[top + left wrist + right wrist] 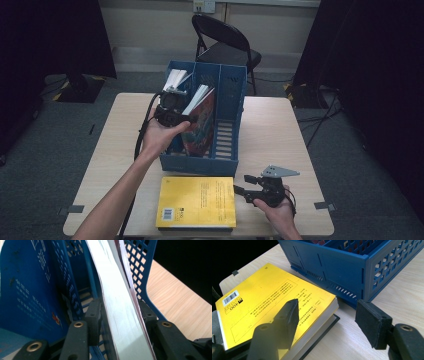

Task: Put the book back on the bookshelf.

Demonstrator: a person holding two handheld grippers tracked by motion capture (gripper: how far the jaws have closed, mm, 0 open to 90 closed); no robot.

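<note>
While your left gripper (170,111) clamps the book (120,315) standing in the blue file rack (227,150), lift straight up so the pages clear the dividers. Your right gripper (248,191) waits unclenched beside the yellow book (197,202) on the table (280,135); steady the rack if it tips.

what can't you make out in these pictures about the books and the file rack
- Gripped book: cover and title cut off by the left gripper view's edges.
- Dark book under the yellow book: covered, its edge alone showing.
- File rack floor: hidden by its walls, high view.
- Yellow book's print: too small.
</note>
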